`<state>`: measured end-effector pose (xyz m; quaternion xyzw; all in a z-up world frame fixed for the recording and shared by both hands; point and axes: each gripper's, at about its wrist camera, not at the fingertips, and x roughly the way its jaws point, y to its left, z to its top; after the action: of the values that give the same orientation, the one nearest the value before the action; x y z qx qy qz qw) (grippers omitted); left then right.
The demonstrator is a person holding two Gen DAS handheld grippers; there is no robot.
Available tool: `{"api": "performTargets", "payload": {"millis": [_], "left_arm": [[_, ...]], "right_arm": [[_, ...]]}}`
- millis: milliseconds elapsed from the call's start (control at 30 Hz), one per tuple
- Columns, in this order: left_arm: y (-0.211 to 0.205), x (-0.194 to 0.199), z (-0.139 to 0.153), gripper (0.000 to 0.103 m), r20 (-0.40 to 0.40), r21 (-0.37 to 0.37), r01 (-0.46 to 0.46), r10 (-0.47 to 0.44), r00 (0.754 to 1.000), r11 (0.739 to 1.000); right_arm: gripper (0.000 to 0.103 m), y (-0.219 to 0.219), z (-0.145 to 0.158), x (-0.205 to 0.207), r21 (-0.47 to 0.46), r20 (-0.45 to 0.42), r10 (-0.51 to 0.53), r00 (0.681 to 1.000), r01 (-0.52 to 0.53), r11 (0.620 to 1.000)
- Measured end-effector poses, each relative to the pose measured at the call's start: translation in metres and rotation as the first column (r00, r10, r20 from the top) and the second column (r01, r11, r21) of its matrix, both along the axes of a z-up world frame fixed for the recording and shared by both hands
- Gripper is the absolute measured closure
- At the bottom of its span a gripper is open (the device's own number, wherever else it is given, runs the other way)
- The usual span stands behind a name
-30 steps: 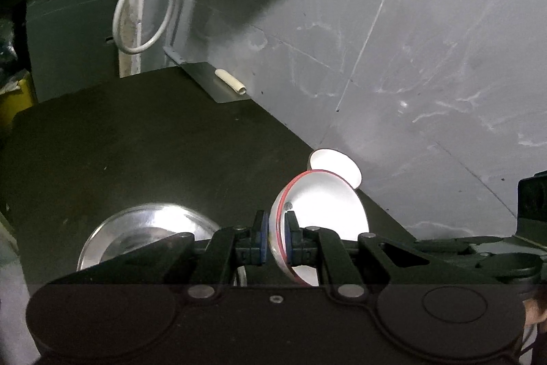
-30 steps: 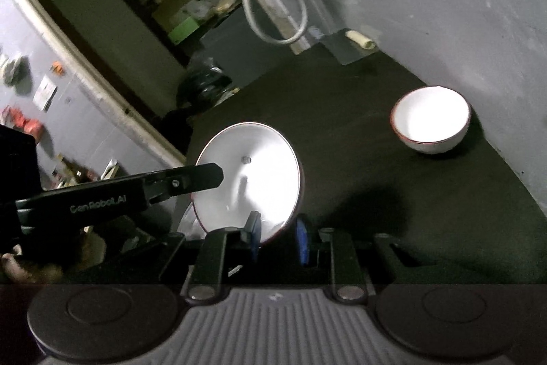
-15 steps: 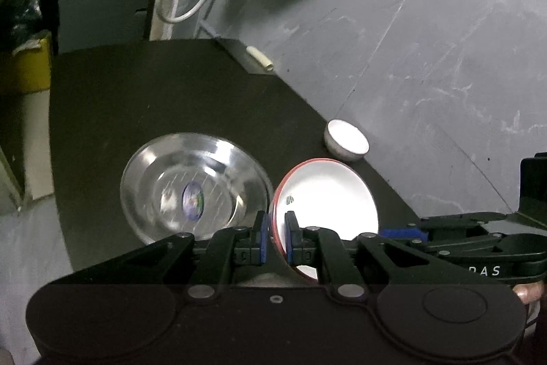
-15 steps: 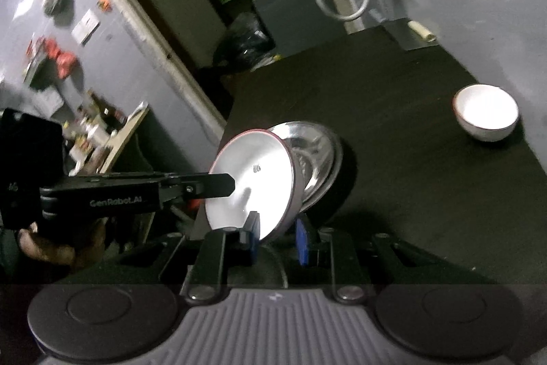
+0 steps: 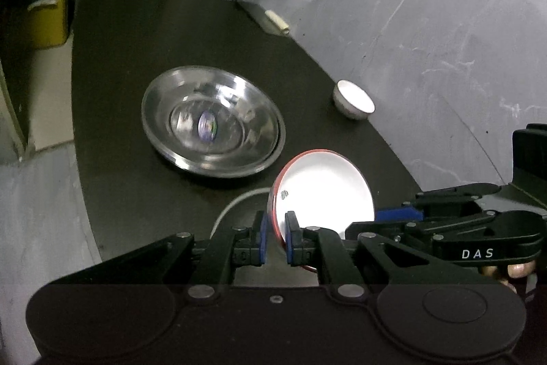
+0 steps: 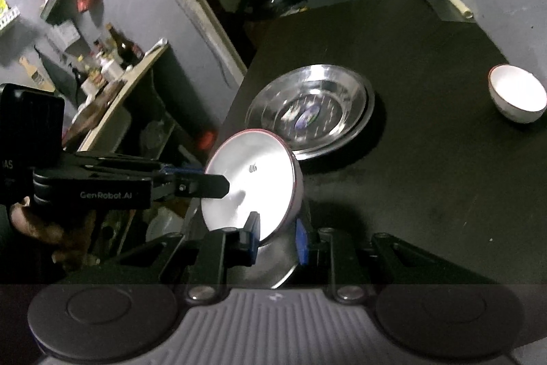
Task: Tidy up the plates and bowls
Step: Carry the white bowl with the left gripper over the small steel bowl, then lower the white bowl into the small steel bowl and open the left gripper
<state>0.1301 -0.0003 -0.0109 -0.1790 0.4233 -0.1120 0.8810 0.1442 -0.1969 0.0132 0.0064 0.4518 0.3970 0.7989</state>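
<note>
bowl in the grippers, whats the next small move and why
Probably swing the red-rimmed bowl toward the other white bowl to nest them: the left gripper and right gripper both pinch its rim, and the steel dishes are already stacked.

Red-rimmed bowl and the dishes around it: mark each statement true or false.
1. The left gripper is clamped on the rim of the red-rimmed bowl. True.
2. The red-rimmed bowl lies flat on the table. False: it is held tilted up on edge.
3. The steel dishes are turned upside down. False: they sit open side up.
4. The small white bowl stands on the table, apart from the steel dishes. True.
5. The right gripper is empty. False: its pads grip the red-rimmed bowl's wall.
</note>
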Motion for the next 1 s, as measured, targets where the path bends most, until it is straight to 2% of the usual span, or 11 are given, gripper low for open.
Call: {"api": "performTargets", "payload": {"millis": [433, 1000], "left_arm": [[0.005, -0.012, -0.007, 0.091, -0.074, -0.012, -0.041, 0.040, 0.996, 0.999], [0.003, -0.017, -0.010, 0.087, -0.137, 0.013, -0.033, 0.034, 0.990, 0.999]], "right_arm": [[0.078, 0.014, -0.002, 0.001, -0.052, -0.032, 0.071, 0.997, -0.073, 0.996], [0.078, 0.025, -0.007, 0.004, -0.093, -0.052, 0.120, 0.991, -0.125, 0.988]]}}
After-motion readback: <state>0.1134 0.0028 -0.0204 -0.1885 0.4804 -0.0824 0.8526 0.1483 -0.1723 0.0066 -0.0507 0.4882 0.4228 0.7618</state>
